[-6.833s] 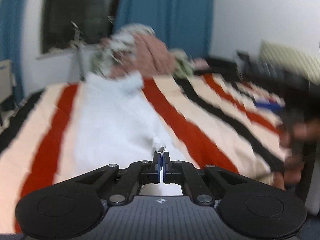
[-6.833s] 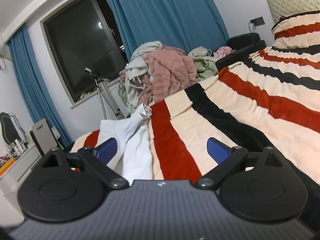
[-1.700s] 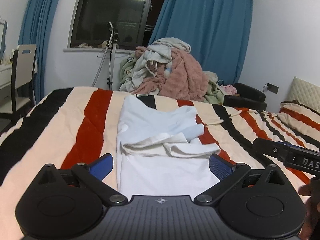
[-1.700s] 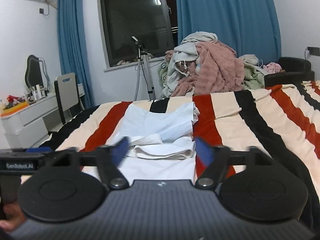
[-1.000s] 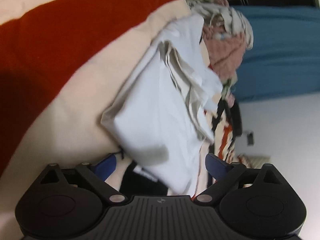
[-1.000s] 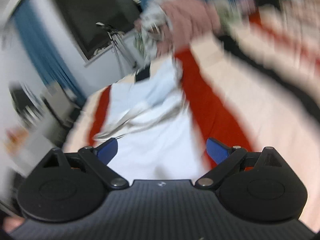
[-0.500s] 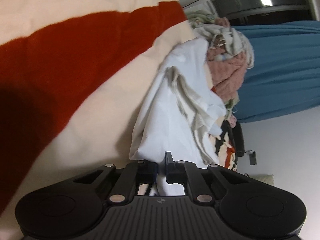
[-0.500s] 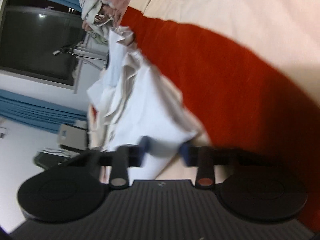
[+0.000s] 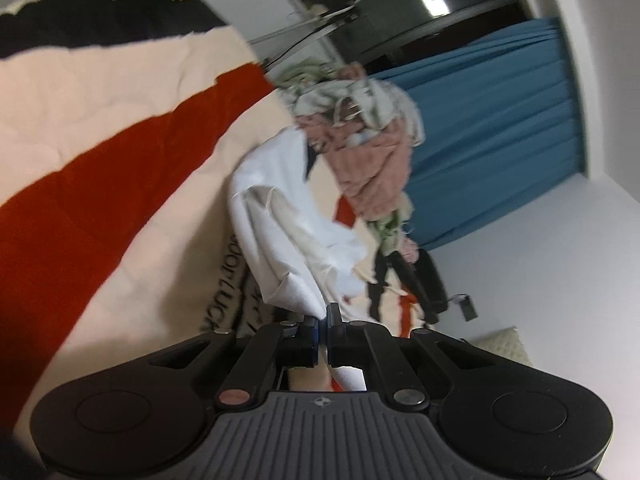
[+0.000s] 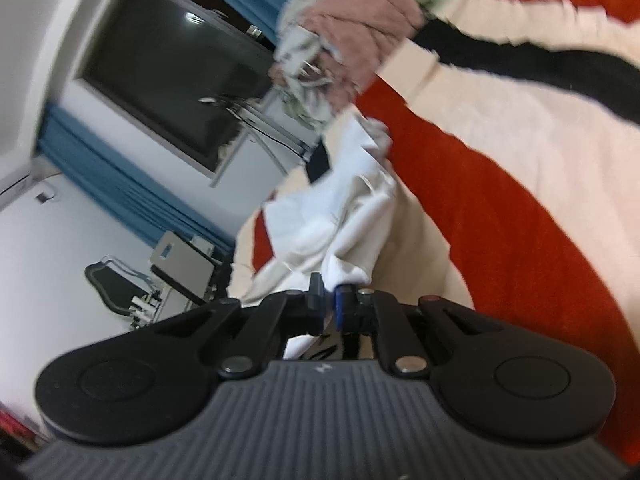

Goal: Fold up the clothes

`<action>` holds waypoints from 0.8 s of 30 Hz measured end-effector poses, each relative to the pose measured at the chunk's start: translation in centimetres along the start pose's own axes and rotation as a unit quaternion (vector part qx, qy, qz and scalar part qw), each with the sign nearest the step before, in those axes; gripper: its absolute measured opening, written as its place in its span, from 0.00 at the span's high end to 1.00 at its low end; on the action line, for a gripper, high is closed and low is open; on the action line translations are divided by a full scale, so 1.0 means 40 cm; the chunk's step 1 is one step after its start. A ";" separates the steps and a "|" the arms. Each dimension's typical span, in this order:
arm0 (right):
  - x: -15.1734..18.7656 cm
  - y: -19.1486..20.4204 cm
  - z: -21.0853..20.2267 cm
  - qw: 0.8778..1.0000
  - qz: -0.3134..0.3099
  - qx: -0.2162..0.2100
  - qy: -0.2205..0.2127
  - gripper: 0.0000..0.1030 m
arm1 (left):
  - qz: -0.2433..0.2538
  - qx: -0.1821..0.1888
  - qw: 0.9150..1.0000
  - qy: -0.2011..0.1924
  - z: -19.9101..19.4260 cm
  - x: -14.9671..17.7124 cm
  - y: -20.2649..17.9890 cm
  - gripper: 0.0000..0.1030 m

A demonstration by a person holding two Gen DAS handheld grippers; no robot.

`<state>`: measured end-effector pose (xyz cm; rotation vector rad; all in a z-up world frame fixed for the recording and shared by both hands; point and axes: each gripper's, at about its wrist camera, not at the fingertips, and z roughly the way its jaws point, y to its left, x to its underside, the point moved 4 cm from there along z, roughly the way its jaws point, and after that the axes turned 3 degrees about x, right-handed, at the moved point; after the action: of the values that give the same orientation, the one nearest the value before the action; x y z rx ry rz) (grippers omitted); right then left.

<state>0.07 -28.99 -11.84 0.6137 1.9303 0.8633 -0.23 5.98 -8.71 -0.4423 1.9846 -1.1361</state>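
White cotton fills the middle of our left wrist view: the crumpled white cotton shirt [image 9: 276,216] lies on the striped red, cream and black blanket [image 9: 132,152], and its near hem runs straight into our left gripper [image 9: 322,320]. The jaws there are pressed together with the fabric pinched between them, a fold of it showing below the fingertips. Beneath the lifted edge we see dark printed lettering. Beyond the shirt sits a heap of pink and pale unfolded clothes [image 9: 360,136], with a blue pleated curtain [image 9: 492,132] behind it.

From the right wrist view, the same white shirt [image 10: 344,208] spreads away from us across the blanket [image 10: 520,168], bunched and wrinkled, its near corner drawn into our right gripper [image 10: 329,300]. The blue-padded fingers are closed on that corner, cloth squeezed between them. The clothes heap [image 10: 352,28] lies past the shirt's far end, near a dark window [image 10: 176,64] framed by blue curtain [image 10: 120,184]. This view is somewhat blurred.
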 end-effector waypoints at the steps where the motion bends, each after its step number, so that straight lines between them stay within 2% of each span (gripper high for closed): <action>1: 0.006 0.007 -0.035 1.000 -0.003 -0.007 -0.006 0.92 | 0.006 0.005 1.000 -0.005 -0.031 0.013 -0.013 0.97; 4: 0.034 0.029 -0.141 0.999 -0.023 -0.025 -0.030 0.92 | 0.041 0.015 0.999 -0.030 -0.131 0.067 -0.066 0.97; 8: 0.093 0.069 -0.271 0.997 -0.054 -0.036 -0.052 0.92 | 0.076 0.011 0.996 -0.055 -0.253 0.157 -0.110 0.97; 12: 0.145 0.080 -0.357 0.993 -0.087 -0.018 -0.073 0.92 | 0.078 0.008 0.995 -0.059 -0.309 0.220 -0.123 0.97; 16: 0.140 0.079 -0.354 0.994 -0.072 -0.011 -0.080 0.92 | 0.060 0.001 0.997 -0.043 -0.267 0.163 -0.147 0.97; 18: 0.100 0.104 -0.314 0.995 -0.068 -0.005 -0.076 0.92 | 0.052 -0.002 0.998 -0.035 -0.243 0.131 -0.159 0.97; 22: -0.013 0.174 -0.212 0.996 -0.059 -0.004 -0.071 0.92 | 0.079 -0.027 0.996 -0.031 -0.088 -0.023 -0.218 0.97; 24: -0.078 0.201 -0.130 0.996 -0.051 0.011 -0.067 0.92 | 0.086 -0.038 0.995 -0.027 -0.017 -0.060 -0.213 0.97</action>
<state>-2.49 -27.78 -2.19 0.5667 1.8345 0.7188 0.08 3.29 -0.25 -0.3320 1.9820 -0.9347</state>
